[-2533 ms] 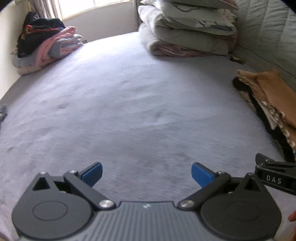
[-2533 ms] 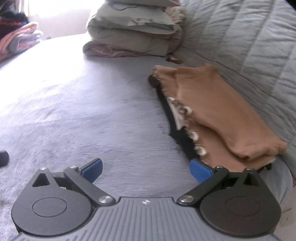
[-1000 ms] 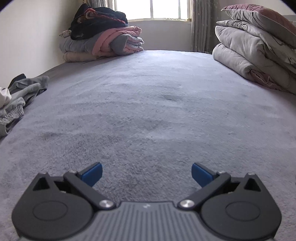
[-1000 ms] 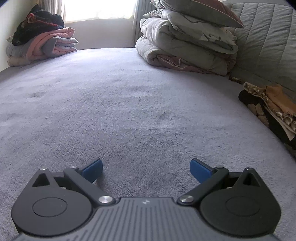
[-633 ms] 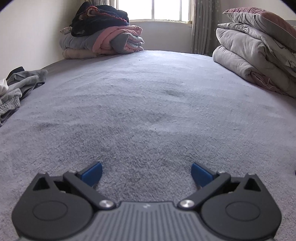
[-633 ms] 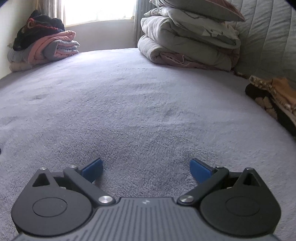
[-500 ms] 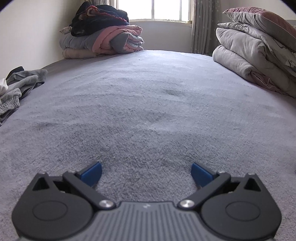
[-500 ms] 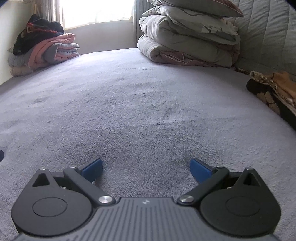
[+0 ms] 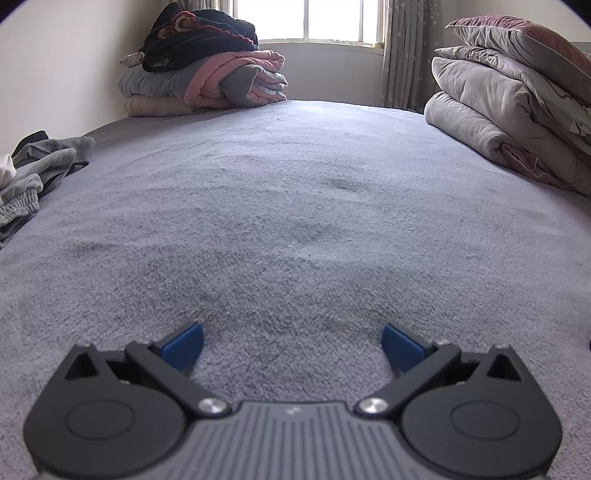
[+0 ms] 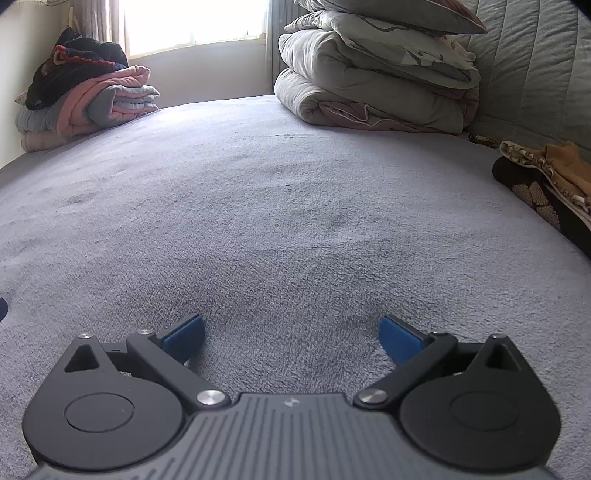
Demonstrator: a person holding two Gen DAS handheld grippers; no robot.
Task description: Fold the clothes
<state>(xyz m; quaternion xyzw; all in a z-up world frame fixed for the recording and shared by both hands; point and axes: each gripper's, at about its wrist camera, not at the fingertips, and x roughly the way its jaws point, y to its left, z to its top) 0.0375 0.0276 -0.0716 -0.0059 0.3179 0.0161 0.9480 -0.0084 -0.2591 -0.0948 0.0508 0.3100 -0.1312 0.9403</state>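
Note:
My left gripper (image 9: 291, 345) rests low on the grey bed cover (image 9: 295, 206), open, with nothing between its blue pads. My right gripper (image 10: 291, 334) sits the same way, open and empty, on the bed cover (image 10: 280, 206). A loose heap of grey clothes (image 9: 33, 173) lies at the bed's left edge in the left wrist view. Folded brown and dark patterned clothes (image 10: 546, 177) are stacked at the right edge in the right wrist view, beside the quilted headboard (image 10: 535, 74).
A pile of folded pink and grey blankets topped by dark knitwear (image 9: 207, 74) sits at the far left corner under the window (image 9: 325, 20). Stacked grey duvets and pillows (image 10: 376, 74) fill the far right. Open bed surface lies ahead of both grippers.
Both grippers have swung left from the brown folded pile and dropped low to the bed. Over the last half second they have barely moved. Both stay open.

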